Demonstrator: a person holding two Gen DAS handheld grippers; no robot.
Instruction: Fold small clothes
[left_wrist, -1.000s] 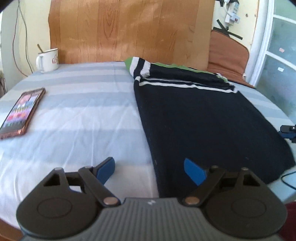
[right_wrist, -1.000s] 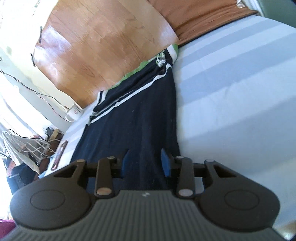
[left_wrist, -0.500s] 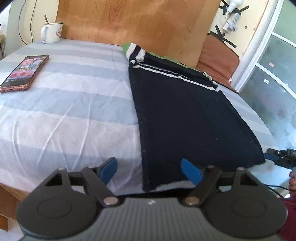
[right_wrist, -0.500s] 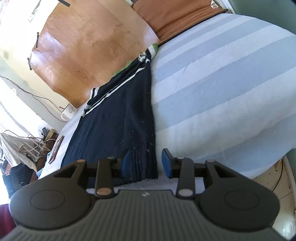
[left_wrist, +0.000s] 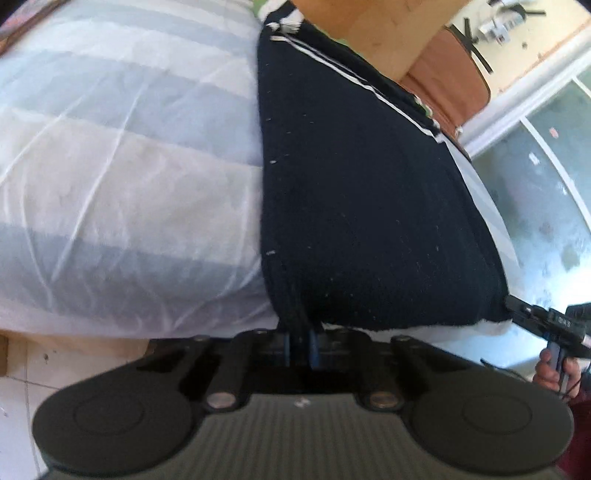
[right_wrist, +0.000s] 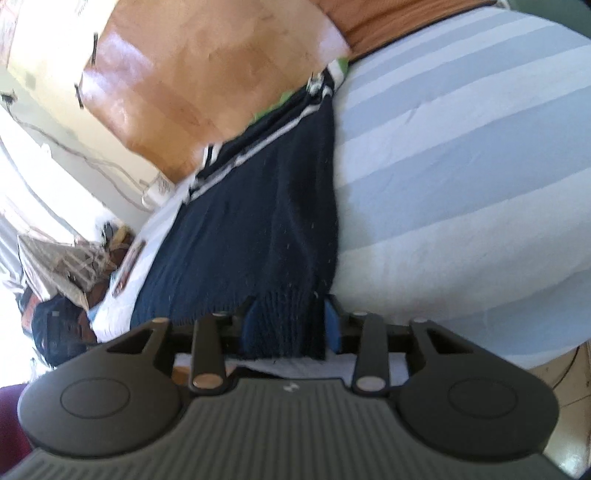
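Observation:
A black knit sweater (left_wrist: 369, 184) with white stripes near its far end lies flat on a blue-and-white striped bed sheet (left_wrist: 110, 166). My left gripper (left_wrist: 300, 343) is shut on the near left hem corner, at the bed's front edge. In the right wrist view the sweater (right_wrist: 258, 221) runs away from me. My right gripper (right_wrist: 290, 326) has its blue pads on either side of the near right hem corner, with the cloth between them, still partly open. The right gripper also shows in the left wrist view (left_wrist: 543, 325).
A wooden headboard (right_wrist: 207, 74) and a brown cushion (left_wrist: 450, 74) stand at the bed's far end. A phone (right_wrist: 127, 266) lies on the sheet left of the sweater. A drying rack and clutter (right_wrist: 59, 266) stand beyond the bed's left side. Tiled floor (left_wrist: 546, 206) lies to the right.
Both grippers have dropped to the bed's front edge. The left gripper has closed on the sweater's left hem corner. The right gripper has slid around the right hem corner.

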